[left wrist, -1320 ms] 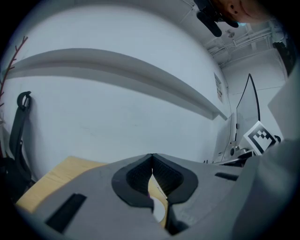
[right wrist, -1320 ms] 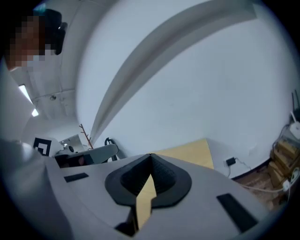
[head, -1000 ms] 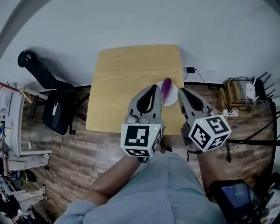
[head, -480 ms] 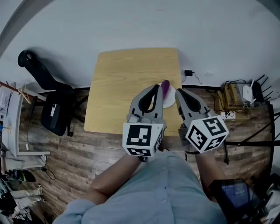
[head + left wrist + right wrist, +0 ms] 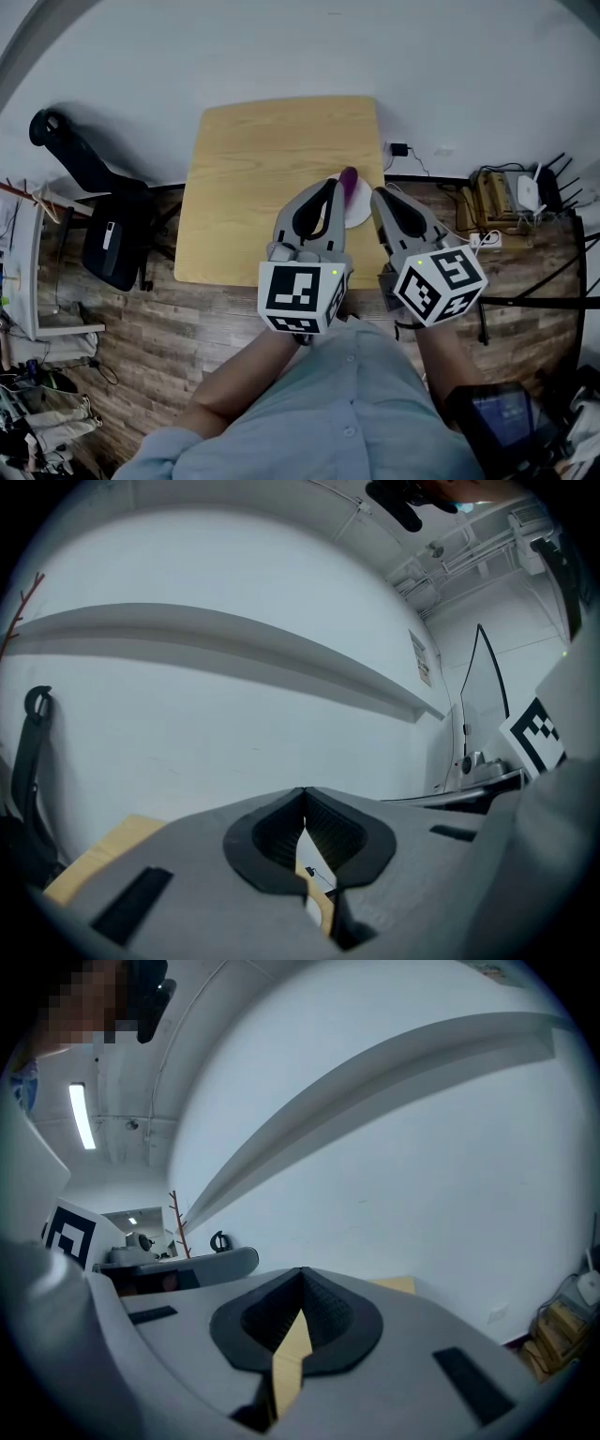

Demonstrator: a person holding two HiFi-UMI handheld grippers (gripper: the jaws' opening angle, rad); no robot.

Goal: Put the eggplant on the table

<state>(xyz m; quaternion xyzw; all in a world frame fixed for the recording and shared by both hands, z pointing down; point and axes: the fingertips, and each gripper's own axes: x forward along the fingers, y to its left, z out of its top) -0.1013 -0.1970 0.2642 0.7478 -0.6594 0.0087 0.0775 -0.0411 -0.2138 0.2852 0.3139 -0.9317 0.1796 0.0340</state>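
A purple eggplant (image 5: 349, 178) lies on a small white plate (image 5: 361, 212) near the right edge of the light wooden table (image 5: 253, 178). The left gripper (image 5: 331, 186) hovers just left of the plate, and its tip hides part of plate and eggplant. The right gripper (image 5: 377, 195) is held beside it, just right of the plate. In the left gripper view the left gripper (image 5: 303, 794) has its jaws met at the tips with nothing between them. The right gripper (image 5: 300, 1274) looks the same in its own view, shut and empty. Neither gripper view shows the eggplant.
A black office chair (image 5: 103, 225) stands left of the table. On the wooden floor to the right are cables, a power strip and a box with a router (image 5: 511, 197). A white wall runs behind the table. The person's light blue shirt (image 5: 347, 412) fills the bottom.
Both grippers stay side by side and shut. In the head view the table and plate have shifted slightly left and up, and the left gripper's tip covers more of the eggplant.
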